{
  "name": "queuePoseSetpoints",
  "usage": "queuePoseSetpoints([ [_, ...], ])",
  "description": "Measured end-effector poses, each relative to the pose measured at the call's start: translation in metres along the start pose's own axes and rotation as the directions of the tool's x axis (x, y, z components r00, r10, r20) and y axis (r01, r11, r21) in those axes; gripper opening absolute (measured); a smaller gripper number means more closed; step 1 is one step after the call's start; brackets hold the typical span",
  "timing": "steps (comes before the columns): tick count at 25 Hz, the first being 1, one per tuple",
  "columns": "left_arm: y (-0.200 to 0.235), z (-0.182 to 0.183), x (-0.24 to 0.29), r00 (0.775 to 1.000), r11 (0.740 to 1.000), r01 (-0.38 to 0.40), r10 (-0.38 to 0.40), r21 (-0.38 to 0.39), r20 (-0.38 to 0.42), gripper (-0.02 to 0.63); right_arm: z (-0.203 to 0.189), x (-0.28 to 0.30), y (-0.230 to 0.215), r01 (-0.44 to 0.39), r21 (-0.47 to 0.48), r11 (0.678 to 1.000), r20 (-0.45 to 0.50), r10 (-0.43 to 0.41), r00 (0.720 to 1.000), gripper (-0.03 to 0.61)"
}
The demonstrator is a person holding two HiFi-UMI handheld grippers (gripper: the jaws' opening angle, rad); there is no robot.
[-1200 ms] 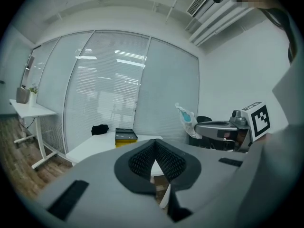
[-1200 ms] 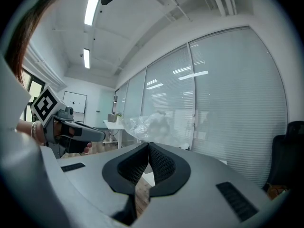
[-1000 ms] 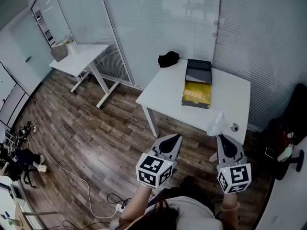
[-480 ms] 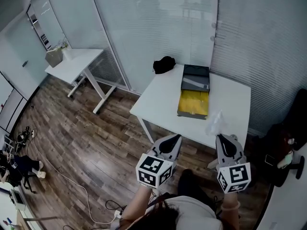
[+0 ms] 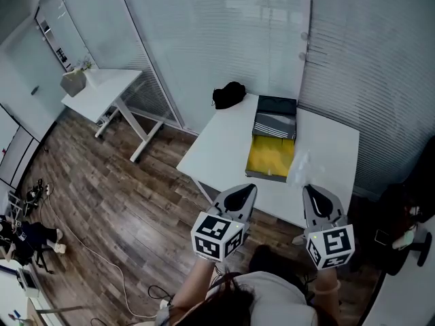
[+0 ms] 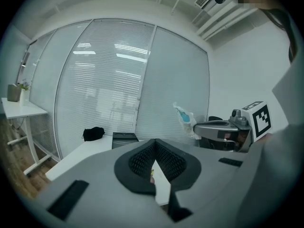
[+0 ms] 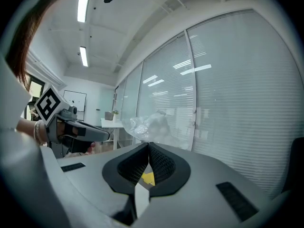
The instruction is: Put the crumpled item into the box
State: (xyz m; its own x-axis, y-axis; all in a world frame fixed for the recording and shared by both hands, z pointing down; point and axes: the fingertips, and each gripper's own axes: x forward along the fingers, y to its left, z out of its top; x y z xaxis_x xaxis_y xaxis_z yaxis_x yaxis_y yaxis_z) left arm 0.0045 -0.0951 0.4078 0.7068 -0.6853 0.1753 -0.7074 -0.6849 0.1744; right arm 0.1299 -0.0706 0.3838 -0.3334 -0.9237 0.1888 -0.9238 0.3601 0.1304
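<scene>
Head view first: the white table (image 5: 326, 138) with the open box (image 5: 274, 122) now sits nearer the bottom of the frame than it did a second ago, so the person has walked up to it. The box's yellow inside faces up at frame centre, a black bundle (image 5: 228, 94) lies at the table's far left corner, and a second table (image 5: 102, 83) stands at upper left. The right gripper (image 5: 309, 189) holds the crumpled plastic bag (image 5: 300, 166) just right of the box, not yet over it; the left gripper (image 5: 249, 189) points at the table's near edge. Left gripper view: its jaws are pressed together on nothing (image 6: 154, 141), with the box (image 6: 124, 137) beyond their tips at centre left and the bag (image 6: 184, 118) up in the right gripper (image 6: 216, 129) at right. Right gripper view: the jaws (image 7: 148, 146) are clamped on the bag (image 7: 146, 124), which billows above their tips. By my reading, what remains is a short carry leftward over the box, then the release.
</scene>
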Motion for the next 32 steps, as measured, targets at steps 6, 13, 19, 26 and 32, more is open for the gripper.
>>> queuePoseSetpoints([
  [6,0.011,0.007,0.037,1.0,1.0,-0.022,0.022,-0.004,-0.001,0.017,0.002,0.032,-0.022,-0.046,-0.027,0.999,-0.005,0.046,0.999,0.029],
  [13,0.017,0.015,0.055,0.998,0.997,-0.069,0.068,-0.02,-0.009,0.017,0.007,0.057,-0.035,-0.111,-0.056,0.992,-0.024,0.109,0.994,0.029],
  [19,0.044,0.008,0.068,0.995,0.995,-0.097,0.096,-0.032,-0.033,0.017,-0.01,0.093,-0.039,-0.138,-0.037,0.99,-0.048,0.136,0.989,0.029],
  [26,0.073,0.011,0.09,0.996,0.996,-0.081,0.079,-0.039,-0.044,0.017,-0.02,0.13,-0.041,-0.137,-0.053,0.989,-0.086,0.132,0.988,0.029],
  [32,0.1,0.018,0.107,0.997,0.998,-0.056,0.055,-0.026,-0.055,0.017,-0.03,0.166,-0.038,-0.14,-0.085,0.987,-0.131,0.128,0.983,0.029],
])
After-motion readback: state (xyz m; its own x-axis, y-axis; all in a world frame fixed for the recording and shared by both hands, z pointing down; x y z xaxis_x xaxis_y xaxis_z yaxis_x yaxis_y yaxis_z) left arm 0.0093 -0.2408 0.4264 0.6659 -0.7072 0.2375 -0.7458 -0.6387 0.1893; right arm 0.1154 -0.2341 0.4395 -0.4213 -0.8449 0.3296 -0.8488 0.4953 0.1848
